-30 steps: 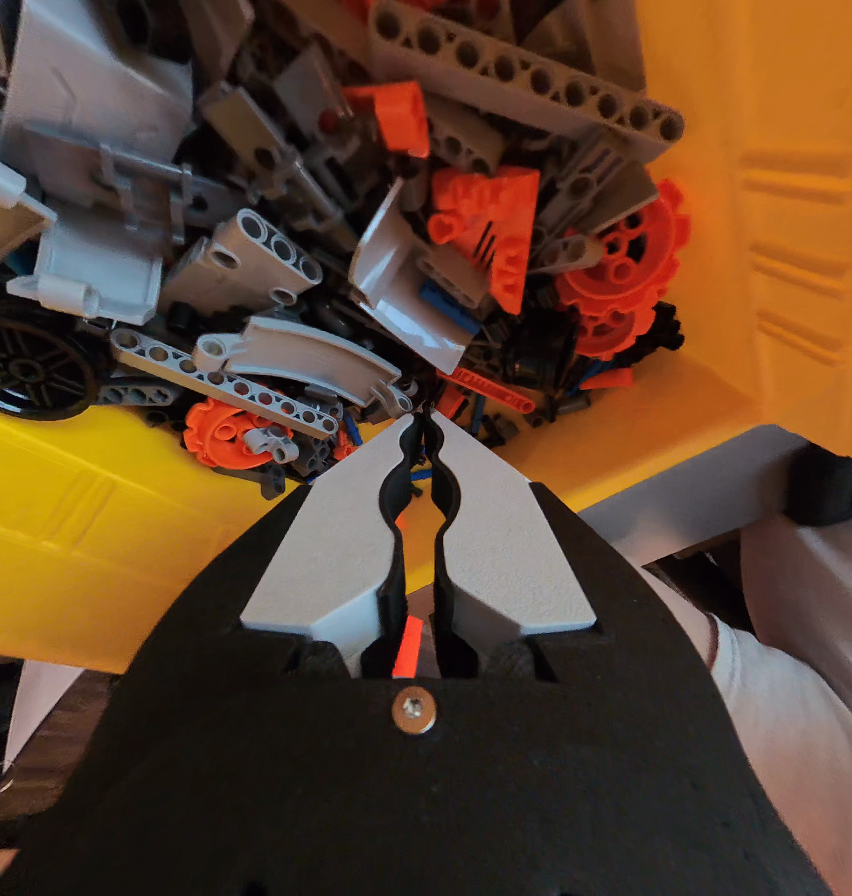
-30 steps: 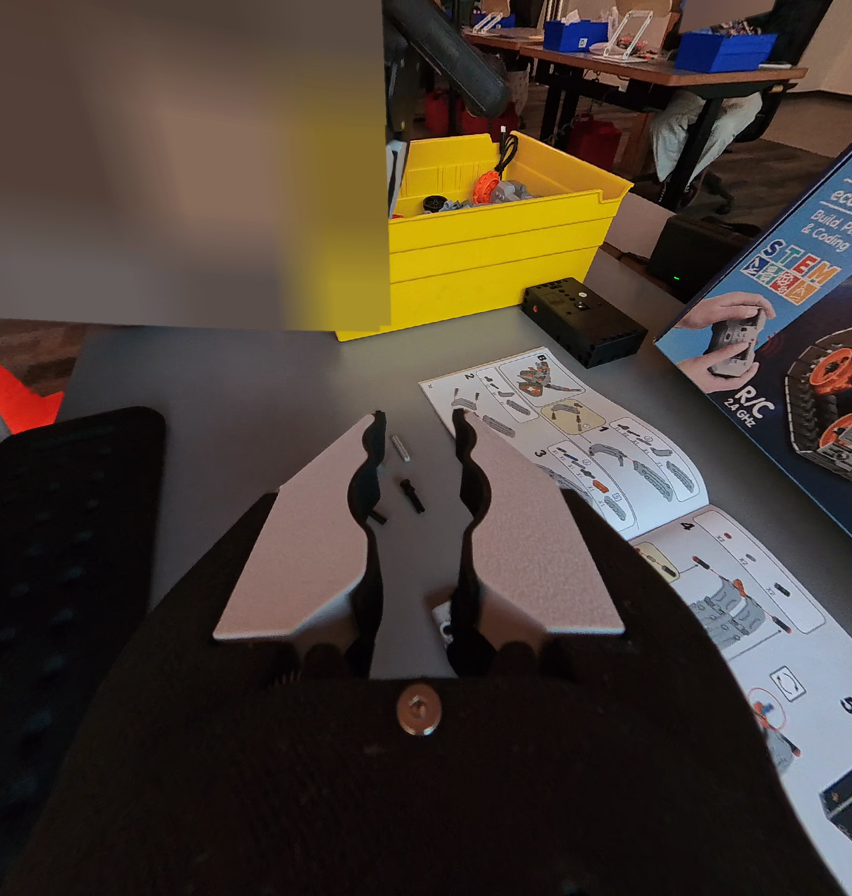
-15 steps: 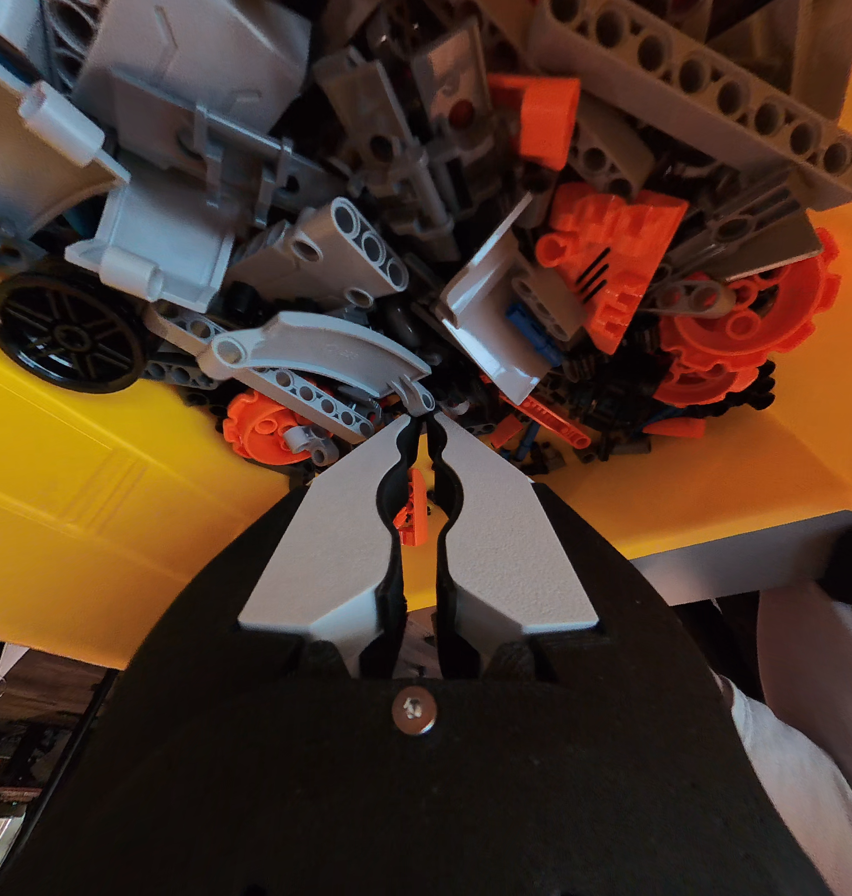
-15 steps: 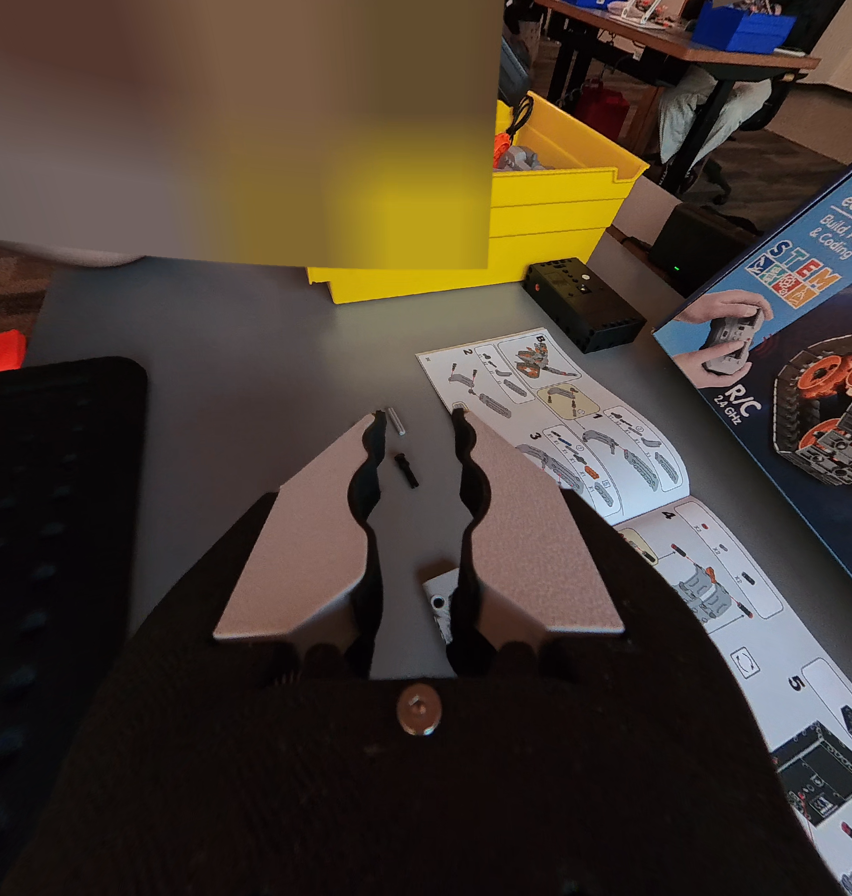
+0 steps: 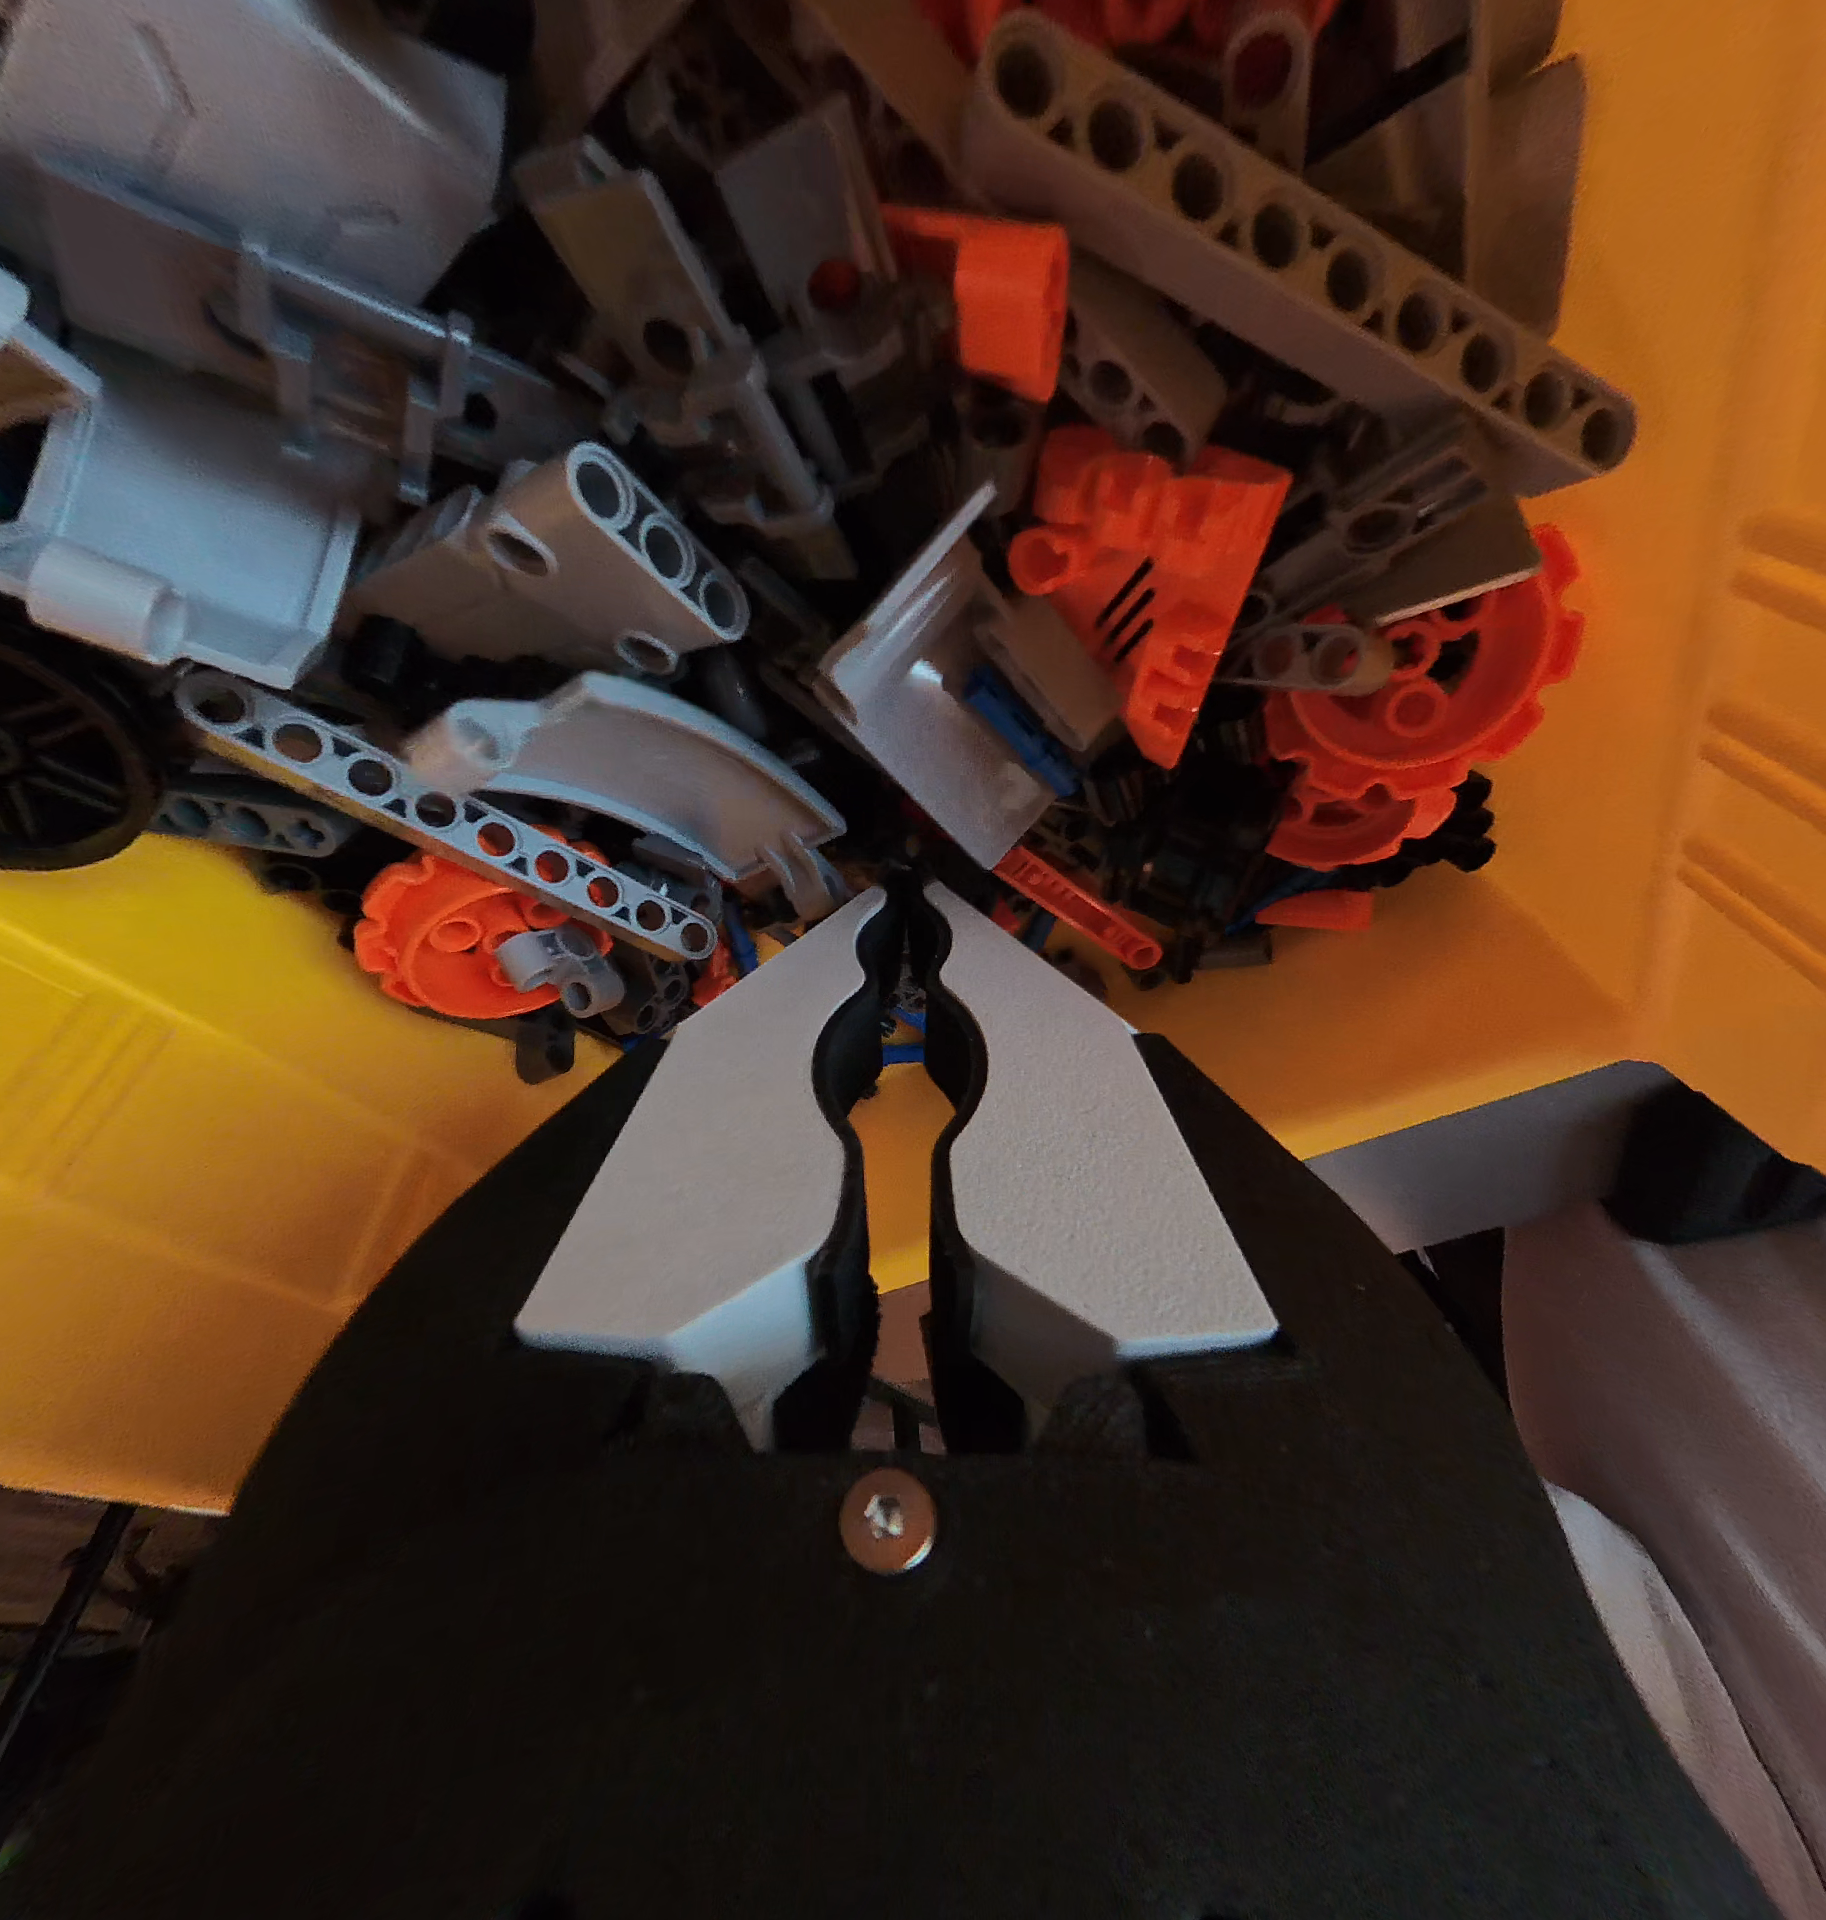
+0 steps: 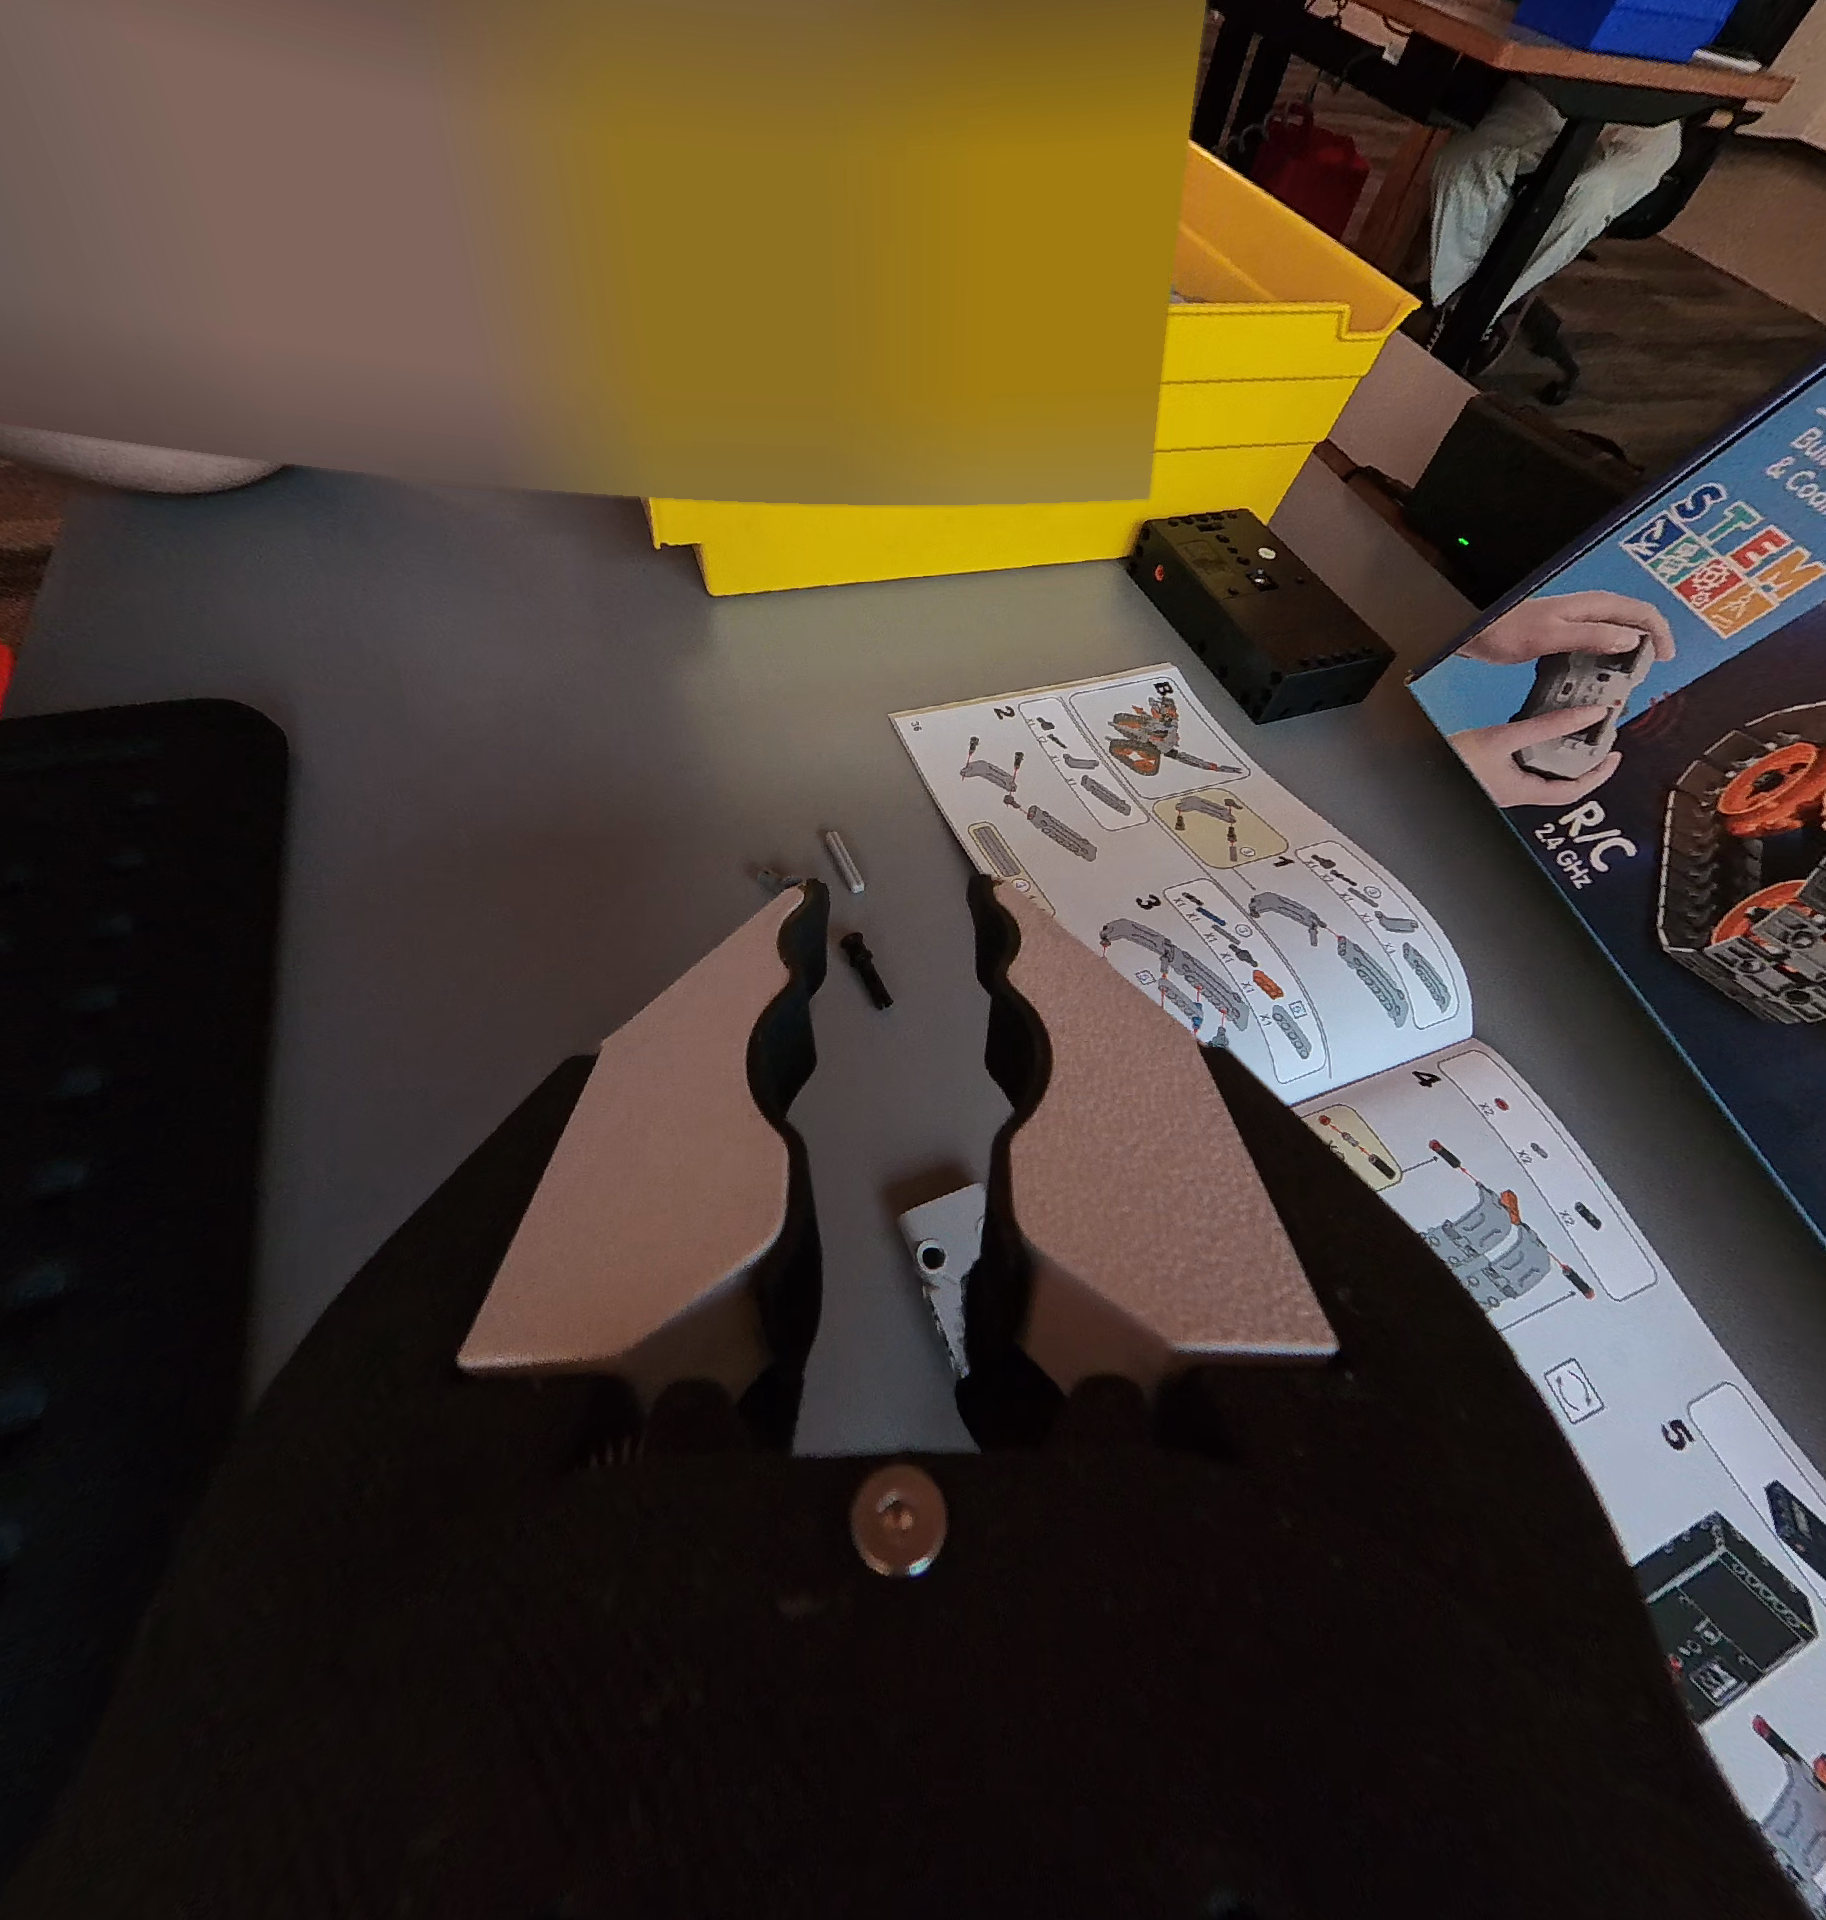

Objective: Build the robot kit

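Yellow bin (image 5: 213, 1195) holds heap of grey, black, orange building parts. Left gripper (image 5: 904, 894) inside bin, fingers clenched, tips at heap's edge beside curved grey panel (image 5: 660, 769); whether anything is pinched, cannot tell.

Right gripper (image 6: 893, 894) above grey table (image 6: 473, 675), fingers released, empty. Instruction booklet (image 6: 1252, 935) just right. Small black pin (image 6: 867, 968) between tips, grey axle (image 6: 844, 860) just beyond.

The yellow bin (image 5: 182, 1195) is smooth, slightly glossy plastic, and the loose building pieces (image 5: 618, 561) in it are hard moulded plastic in grey, orange and black. The left gripper (image 5: 906, 896) has fingers (image 5: 722, 1164) of finely grained matt grey with black rubbery inner pads. In the right wrist view the worktop (image 6: 452, 727) is smooth matt grey, the instruction booklet (image 6: 1231, 914) is thin paper and the box (image 6: 1740, 790) is printed card with a sheen.
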`<action>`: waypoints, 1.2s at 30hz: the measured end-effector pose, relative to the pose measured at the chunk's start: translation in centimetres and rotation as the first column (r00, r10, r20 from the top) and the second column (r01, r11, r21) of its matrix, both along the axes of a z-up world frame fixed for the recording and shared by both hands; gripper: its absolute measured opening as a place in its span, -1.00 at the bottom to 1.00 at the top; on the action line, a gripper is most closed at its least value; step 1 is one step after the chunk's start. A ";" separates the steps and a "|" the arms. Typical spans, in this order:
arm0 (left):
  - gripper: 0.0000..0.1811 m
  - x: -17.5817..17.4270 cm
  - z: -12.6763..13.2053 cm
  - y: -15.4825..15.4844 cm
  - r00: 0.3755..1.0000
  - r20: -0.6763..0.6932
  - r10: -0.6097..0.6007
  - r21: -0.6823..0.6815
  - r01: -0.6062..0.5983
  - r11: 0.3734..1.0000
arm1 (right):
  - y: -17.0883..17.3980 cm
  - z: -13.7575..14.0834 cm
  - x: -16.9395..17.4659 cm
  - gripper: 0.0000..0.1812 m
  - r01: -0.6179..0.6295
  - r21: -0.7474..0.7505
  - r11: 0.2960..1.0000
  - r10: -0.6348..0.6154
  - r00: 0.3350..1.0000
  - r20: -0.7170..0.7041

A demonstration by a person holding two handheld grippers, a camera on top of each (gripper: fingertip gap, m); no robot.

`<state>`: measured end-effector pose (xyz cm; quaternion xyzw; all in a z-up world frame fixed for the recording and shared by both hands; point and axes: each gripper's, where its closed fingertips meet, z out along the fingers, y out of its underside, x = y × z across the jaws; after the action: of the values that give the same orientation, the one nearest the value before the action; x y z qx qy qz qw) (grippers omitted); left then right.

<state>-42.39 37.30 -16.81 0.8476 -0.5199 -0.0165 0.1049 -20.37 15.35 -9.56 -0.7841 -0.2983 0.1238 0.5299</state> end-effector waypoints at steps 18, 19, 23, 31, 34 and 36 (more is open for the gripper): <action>-1.00 -0.3 -0.3 0.2 1.000 -0.008 0.017 -0.019 -0.017 1.000 | -0.6 -0.1 0.2 -0.70 -0.006 0.005 1.000 0.006 0.998 0.065; -0.96 -0.5 -0.4 0.3 1.000 -0.018 0.022 -0.018 -0.023 1.000 | -0.6 -0.2 0.2 -0.70 -0.008 0.004 1.000 0.007 0.998 0.067; -0.93 -0.5 -0.4 0.5 0.999 -0.026 0.025 0.001 -0.025 1.000 | -0.7 -0.3 0.1 -0.71 -0.015 -0.006 1.000 0.015 0.998 0.065; -0.93 -0.6 -0.3 0.6 0.999 -0.029 0.036 -0.002 -0.036 0.999 | -0.8 -0.6 0.1 -0.71 -0.018 -0.017 1.000 0.019 0.998 0.065; -0.94 -0.7 -0.3 0.8 0.998 -0.034 0.048 0.011 -0.047 0.999 | -0.9 -0.8 0.1 -0.71 -0.020 -0.025 1.000 0.021 0.996 0.081; -0.94 -0.7 -0.2 0.9 0.998 -0.026 0.051 0.011 -0.050 0.999 | -0.9 -0.8 0.0 -0.72 -0.025 -0.023 0.999 0.027 0.996 0.087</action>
<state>-43.11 38.21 -17.03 0.8607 -0.4968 -0.0278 0.1076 -20.41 14.44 -10.40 -0.7906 -0.3299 0.0996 0.5062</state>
